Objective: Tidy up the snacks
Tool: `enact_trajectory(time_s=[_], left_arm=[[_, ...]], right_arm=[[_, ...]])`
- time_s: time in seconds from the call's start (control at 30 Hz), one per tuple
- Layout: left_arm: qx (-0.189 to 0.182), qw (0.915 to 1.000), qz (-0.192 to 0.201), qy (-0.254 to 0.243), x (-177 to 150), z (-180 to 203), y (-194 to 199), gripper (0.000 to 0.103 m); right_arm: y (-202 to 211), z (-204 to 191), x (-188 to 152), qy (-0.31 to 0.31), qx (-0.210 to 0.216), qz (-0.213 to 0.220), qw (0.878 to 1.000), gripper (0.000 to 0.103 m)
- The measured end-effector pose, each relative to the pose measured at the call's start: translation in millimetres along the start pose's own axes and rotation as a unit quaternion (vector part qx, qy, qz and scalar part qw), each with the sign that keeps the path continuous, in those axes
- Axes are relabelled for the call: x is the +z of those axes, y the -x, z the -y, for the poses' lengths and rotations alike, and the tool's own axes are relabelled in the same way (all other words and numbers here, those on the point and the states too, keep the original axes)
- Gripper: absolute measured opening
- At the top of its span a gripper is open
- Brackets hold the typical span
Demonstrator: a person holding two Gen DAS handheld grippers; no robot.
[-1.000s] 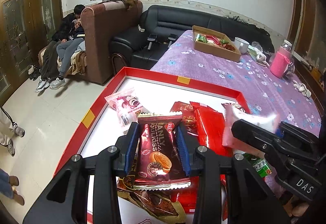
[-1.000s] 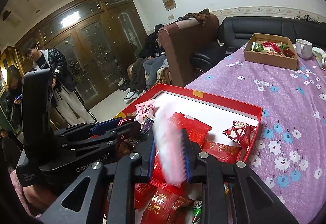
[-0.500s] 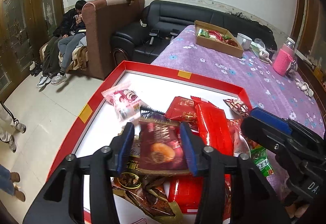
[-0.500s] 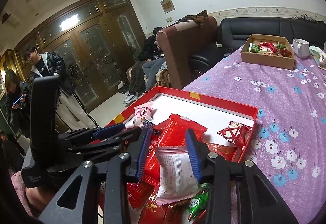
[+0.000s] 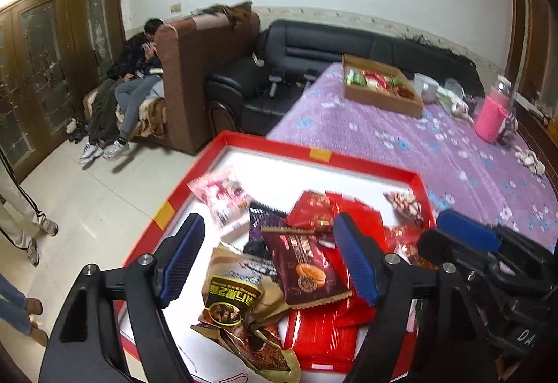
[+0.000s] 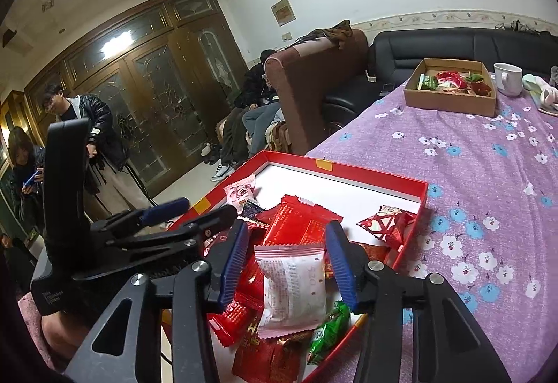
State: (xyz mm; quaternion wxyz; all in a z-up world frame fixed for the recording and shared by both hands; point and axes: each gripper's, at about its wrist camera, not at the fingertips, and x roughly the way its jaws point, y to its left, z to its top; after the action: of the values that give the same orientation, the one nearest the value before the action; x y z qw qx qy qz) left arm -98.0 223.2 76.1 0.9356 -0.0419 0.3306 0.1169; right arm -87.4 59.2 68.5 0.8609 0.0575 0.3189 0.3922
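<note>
A red tray (image 5: 314, 152) with a white floor holds a heap of snack packets on the purple table. My left gripper (image 5: 268, 257) hovers over the heap, its jaws opening. The brown cookie packet (image 5: 307, 271) lies loose on the red packets between them, clear of both pads. A gold-brown packet (image 5: 240, 306) lies beside it. My right gripper (image 6: 287, 264) is also opening over the tray (image 6: 383, 173). A white packet (image 6: 293, 285) rests on the heap between its blue pads, touching neither. Each gripper shows in the other's view.
A cardboard box of snacks (image 6: 450, 86) and a white mug (image 6: 507, 77) stand at the table's far end, with a pink bottle (image 5: 493, 114) to the right. A pink packet (image 5: 219, 194) lies alone at the tray's left. People sit and stand by the sofas on the left.
Both grippers have opened. The brown cookie packet dropped from the left jaws onto the heap. The white packet dropped from the right jaws onto the heap.
</note>
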Motion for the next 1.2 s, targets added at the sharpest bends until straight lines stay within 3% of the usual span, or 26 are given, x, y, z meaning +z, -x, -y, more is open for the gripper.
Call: enact_trajectory(time_s=[0.1, 0.27, 0.37, 0.53, 0.77, 0.93, 1.2], left_arm=[[0.009, 0.9997, 0.021, 0.000, 3, 1, 8, 0.084], [0.037, 0.9977, 0.056, -0.014, 6, 4, 22, 0.085], [0.046, 0.9972, 0.055, -0.020, 7, 4, 24, 0.086], [0.023, 0.9989, 0.042, -0.003, 7, -2, 26, 0.086], [-0.005, 0.9969, 0.072, 0.032, 5, -16, 39, 0.088], [0.030, 0.9952, 0.091, 0.020, 6, -12, 47, 0.088], [0.056, 0.9952, 0.080, 0.001, 5, -2, 46, 0.088]], right_arm=[[4, 1, 0, 0.001, -0.001, 0.002, 1.000, 0.048], [12, 1, -1, 0.005, -0.001, 0.007, 1.000, 0.048], [17, -1, -2, 0.012, -0.002, 0.011, 1.000, 0.048], [23, -2, -5, 0.016, -0.003, 0.015, 1.000, 0.054], [28, 2, -8, 0.016, -0.007, 0.017, 1.000, 0.054], [31, 1, -8, 0.021, -0.009, 0.022, 1.000, 0.054], [32, 1, -7, 0.021, -0.007, 0.025, 0.999, 0.054]])
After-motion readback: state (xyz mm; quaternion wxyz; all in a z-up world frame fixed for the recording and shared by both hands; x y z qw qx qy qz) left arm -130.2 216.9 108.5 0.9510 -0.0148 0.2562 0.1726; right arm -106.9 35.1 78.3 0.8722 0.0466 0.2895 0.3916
